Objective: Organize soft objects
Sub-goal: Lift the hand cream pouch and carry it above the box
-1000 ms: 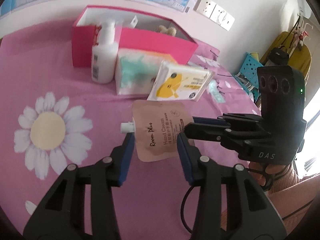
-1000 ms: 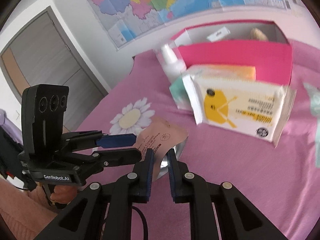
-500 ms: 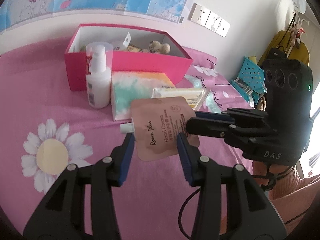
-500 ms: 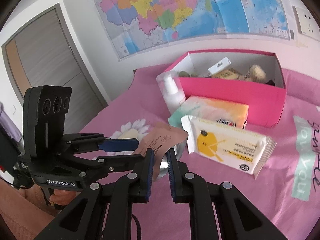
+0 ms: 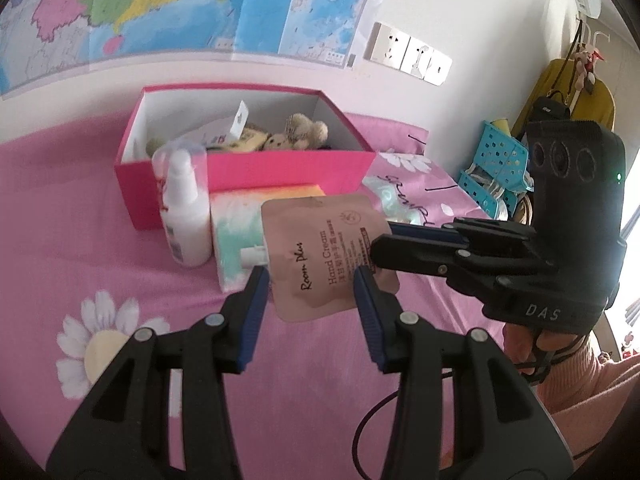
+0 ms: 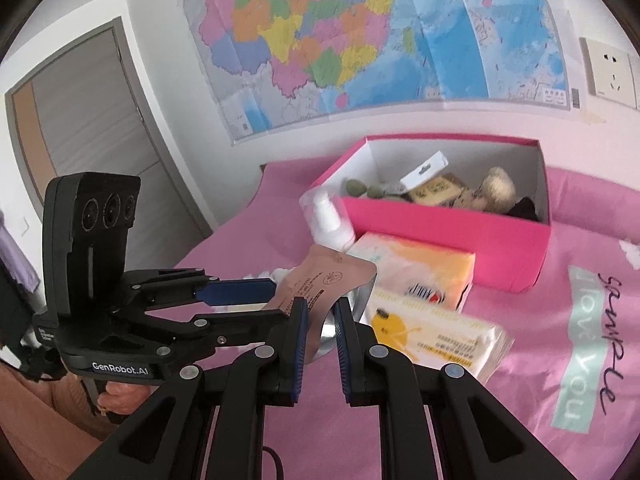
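A tan hand cream pouch point(image 5: 320, 256) with a white spout hangs in the air above the pink bedspread. My left gripper point(image 5: 308, 292) is shut on its lower part, one blue pad against each side edge. My right gripper point(image 5: 380, 238) comes in from the right, shut on the pouch's right edge. In the right wrist view the pouch point(image 6: 324, 280) sits edge-on between my right gripper's point(image 6: 320, 312) narrow jaws, with the left gripper point(image 6: 276, 300) reaching in from the left. Behind stands an open pink box point(image 5: 248, 168) holding a small teddy bear point(image 5: 304, 130) and other items.
A white pump bottle point(image 5: 186, 220) and a tissue pack point(image 5: 236, 216) stand against the box's front. A yellow-printed wipes pack point(image 6: 432, 332) lies in front of the tissue pack. Blue baskets point(image 5: 496, 168) sit off the bed's right side. A map covers the wall behind.
Both grippers have risen together with the pouch held between them. The box's inside has come into view, and the items on the bed now sit lower and farther away.
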Demonstrator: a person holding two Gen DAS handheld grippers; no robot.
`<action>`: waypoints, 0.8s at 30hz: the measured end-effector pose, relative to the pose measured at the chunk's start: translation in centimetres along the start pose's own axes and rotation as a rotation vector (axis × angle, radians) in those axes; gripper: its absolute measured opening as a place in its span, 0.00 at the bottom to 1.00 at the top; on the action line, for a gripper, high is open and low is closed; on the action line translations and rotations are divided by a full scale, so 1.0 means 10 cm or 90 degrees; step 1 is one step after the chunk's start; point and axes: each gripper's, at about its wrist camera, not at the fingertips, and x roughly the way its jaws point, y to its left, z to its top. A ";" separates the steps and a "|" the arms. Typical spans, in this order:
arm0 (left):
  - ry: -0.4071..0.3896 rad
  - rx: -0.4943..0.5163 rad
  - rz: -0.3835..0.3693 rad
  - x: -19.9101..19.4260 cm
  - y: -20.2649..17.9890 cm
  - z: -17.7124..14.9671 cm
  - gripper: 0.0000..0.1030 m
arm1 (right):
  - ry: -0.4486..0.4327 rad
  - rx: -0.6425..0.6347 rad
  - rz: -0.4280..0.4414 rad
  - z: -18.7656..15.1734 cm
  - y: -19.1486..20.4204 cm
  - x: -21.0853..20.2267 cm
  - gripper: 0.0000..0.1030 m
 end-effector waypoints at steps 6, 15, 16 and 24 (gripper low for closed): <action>-0.010 0.020 0.009 0.03 -0.06 0.16 0.45 | -0.017 0.003 -0.006 0.10 -0.07 -0.04 0.13; -0.022 0.035 0.017 0.06 -0.12 0.31 0.45 | -0.038 0.001 -0.015 0.22 -0.18 -0.06 0.13; -0.023 0.035 0.018 0.06 -0.12 0.32 0.45 | -0.039 0.001 -0.015 0.23 -0.19 -0.06 0.13; -0.029 0.043 0.027 0.09 -0.15 0.40 0.45 | -0.049 0.001 -0.015 0.30 -0.24 -0.05 0.13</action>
